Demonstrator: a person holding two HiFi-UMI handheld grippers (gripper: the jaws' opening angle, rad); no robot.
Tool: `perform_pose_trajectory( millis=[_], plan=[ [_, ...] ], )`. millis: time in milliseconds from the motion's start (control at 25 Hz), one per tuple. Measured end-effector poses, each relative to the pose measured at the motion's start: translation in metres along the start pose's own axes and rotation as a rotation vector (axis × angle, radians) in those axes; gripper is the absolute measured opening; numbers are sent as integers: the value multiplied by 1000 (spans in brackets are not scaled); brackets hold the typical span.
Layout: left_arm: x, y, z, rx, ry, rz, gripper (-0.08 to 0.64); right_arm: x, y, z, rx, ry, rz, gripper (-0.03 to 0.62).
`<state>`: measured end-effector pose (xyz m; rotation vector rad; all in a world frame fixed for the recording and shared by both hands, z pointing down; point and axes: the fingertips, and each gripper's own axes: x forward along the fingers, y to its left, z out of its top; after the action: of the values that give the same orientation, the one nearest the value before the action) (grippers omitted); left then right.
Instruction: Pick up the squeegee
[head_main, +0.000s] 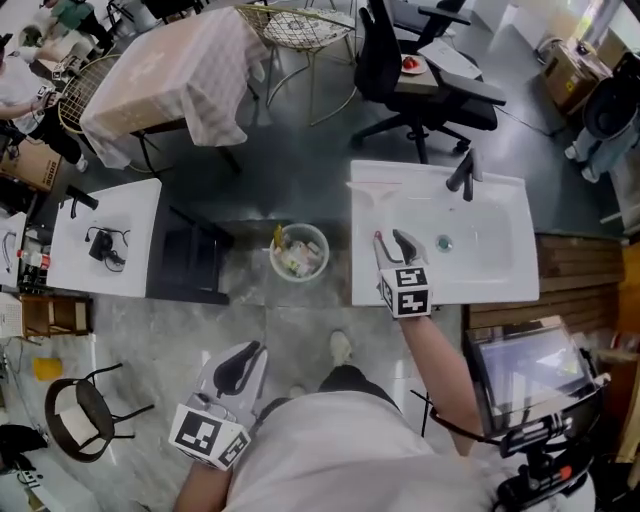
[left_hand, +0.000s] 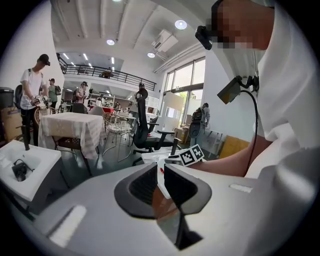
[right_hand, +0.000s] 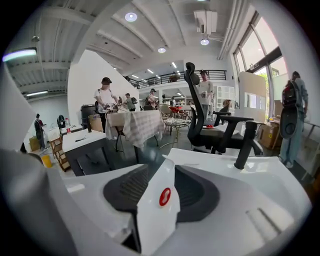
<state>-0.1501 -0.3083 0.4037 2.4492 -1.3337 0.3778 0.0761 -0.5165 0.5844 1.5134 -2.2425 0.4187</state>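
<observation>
Claw check: right claw (right_hand: 164, 169) has its 2 jaws spread wide in a V. The dark pads (right_hand: 127, 187) are ribbed rubber set in smooth white plastic shells. Between them stands the squeegee (right_hand: 161, 200), and the pads do not look clamped on it. Left claw (left_hand: 159, 170) is held low by the person's hip, its jaws a narrow slit apart with nothing in the slit.

Squeegee: a flat, glossy white plastic piece, narrow at the far end and widening toward the camera. It has 1 small red oval mark on its face. From the head view it sits with the right claw over the left part of the sink (head_main: 495, 275). I cannot tell whether it rests on the sink or hangs free.

Surface: the sink is a smooth white rectangular slab with a shallow basin, a round metal drain (head_main: 444, 243) and a matte black faucet (head_main: 462, 172).

Room: the floor (head_main: 300, 320) is grey polished stone with a mottled grain. A round pale bin (head_main: 299, 250) of scraps stands beside the sink. Further off are a table under checked cloth (head_main: 170, 70), a wire chair (head_main: 300, 25) and a black office chair (head_main: 420, 70). Ceilings are high, with an upper gallery rail and tall windows, and several people stand in the background.
</observation>
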Motion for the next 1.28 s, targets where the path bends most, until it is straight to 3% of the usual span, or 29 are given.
perform_pose_trajectory(
  millis=[600,960,1280],
  plan=[
    [16,37,5,-28,57,149,49,120,-39,-18,62,92,-109,165],
    [19,46,3,-7,81,170,49,142,-44,-25,75,122,-146,164],
    [8,51,-4,-19,77,176,49,139,-50,-28,82,98,-195,118]
  ],
)
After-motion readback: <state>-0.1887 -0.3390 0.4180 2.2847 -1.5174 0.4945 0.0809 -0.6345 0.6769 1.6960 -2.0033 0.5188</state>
